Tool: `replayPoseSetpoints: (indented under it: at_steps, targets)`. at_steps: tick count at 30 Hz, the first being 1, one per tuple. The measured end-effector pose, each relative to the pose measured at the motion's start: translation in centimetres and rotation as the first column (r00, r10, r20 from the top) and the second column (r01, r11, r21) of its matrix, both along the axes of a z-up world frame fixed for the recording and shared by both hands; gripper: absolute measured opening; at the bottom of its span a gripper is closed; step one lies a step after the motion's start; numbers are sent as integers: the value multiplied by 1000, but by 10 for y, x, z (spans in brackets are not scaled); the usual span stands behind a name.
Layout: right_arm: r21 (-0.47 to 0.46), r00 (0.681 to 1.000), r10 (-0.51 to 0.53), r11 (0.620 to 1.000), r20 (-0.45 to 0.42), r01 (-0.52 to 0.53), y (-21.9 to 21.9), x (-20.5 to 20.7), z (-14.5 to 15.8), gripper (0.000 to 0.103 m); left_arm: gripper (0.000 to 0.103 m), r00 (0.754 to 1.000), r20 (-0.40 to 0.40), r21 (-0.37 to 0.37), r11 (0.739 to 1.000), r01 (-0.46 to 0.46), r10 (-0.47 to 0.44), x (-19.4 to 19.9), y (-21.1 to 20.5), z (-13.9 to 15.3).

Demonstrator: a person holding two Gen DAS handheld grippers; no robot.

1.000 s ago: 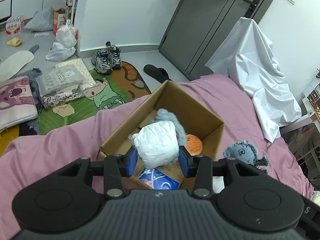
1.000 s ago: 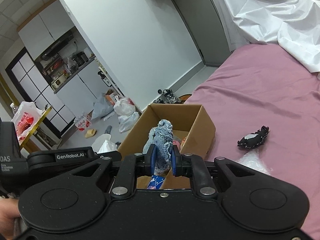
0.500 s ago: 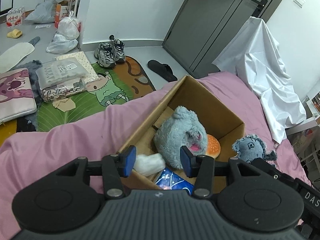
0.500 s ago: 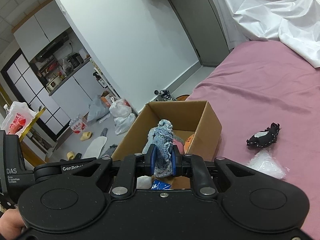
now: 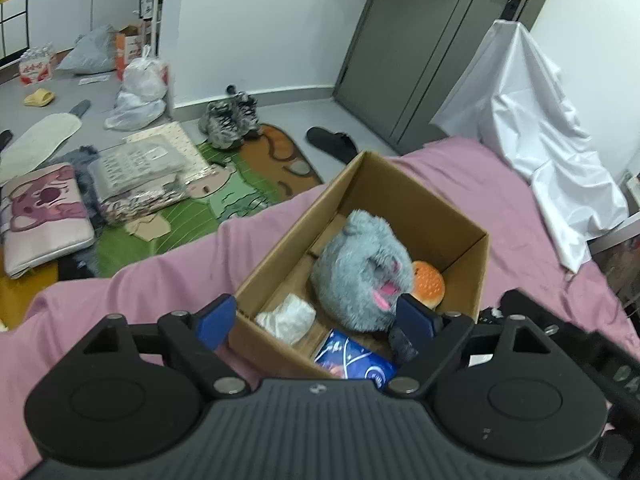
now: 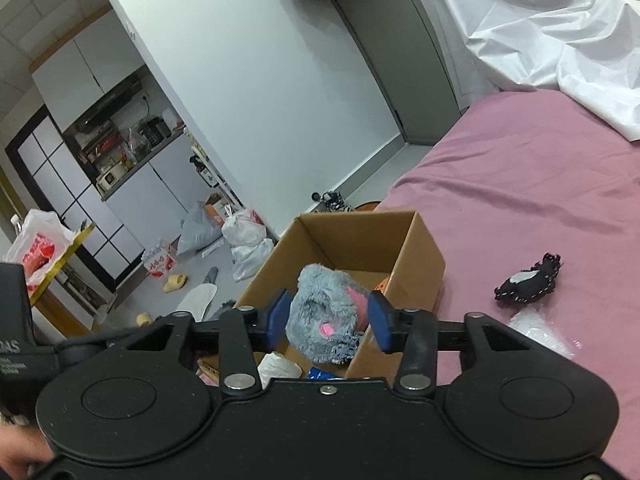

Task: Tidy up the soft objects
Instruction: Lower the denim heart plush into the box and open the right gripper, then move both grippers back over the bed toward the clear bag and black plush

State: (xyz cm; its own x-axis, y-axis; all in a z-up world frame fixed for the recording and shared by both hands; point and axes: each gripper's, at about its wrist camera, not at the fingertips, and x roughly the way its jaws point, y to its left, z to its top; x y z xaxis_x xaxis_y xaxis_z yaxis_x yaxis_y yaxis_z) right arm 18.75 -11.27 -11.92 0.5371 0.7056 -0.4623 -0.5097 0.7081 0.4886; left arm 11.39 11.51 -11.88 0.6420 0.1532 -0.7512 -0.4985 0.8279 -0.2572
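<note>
Left wrist view: one cardboard box (image 5: 416,204) near the bed's (image 5: 140,296) floor-side edge, holding one grey plush (image 5: 360,272), one burger toy (image 5: 430,282), one white wad (image 5: 288,316). Left gripper (image 5: 316,320) and right gripper (image 6: 329,319) spread wide, empty. One black toy (image 6: 528,278) on open sheet.

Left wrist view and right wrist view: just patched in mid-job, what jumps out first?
The open cardboard box on the pink bedspread dominates both views, with a fluffy grey plush filling its middle beside an orange burger toy and a white crumpled wad. Both grippers hover at the box with jaws spread and nothing between them. A small black soft toy lies on the bed outside the box.
</note>
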Motion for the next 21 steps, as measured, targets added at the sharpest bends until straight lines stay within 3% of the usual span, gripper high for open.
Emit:
replayPoseSetpoints:
  at_steps: [7,14,21]
  targets:
    - [-16,1000,-11,1000,-4,11,-18,-1,10,59,89,1000,-14,28,1000,13,-13,-3,-9,15]
    - [-21,999,-31,999,11,31,-36,0,25,78,91,1000,-9,65,997,30,-29,-1,-23,28]
    - [-68,999,15,998,48,-12,-41,-1,35,88,91,1000,-4,70,997,29,-29,-1,-34,40]
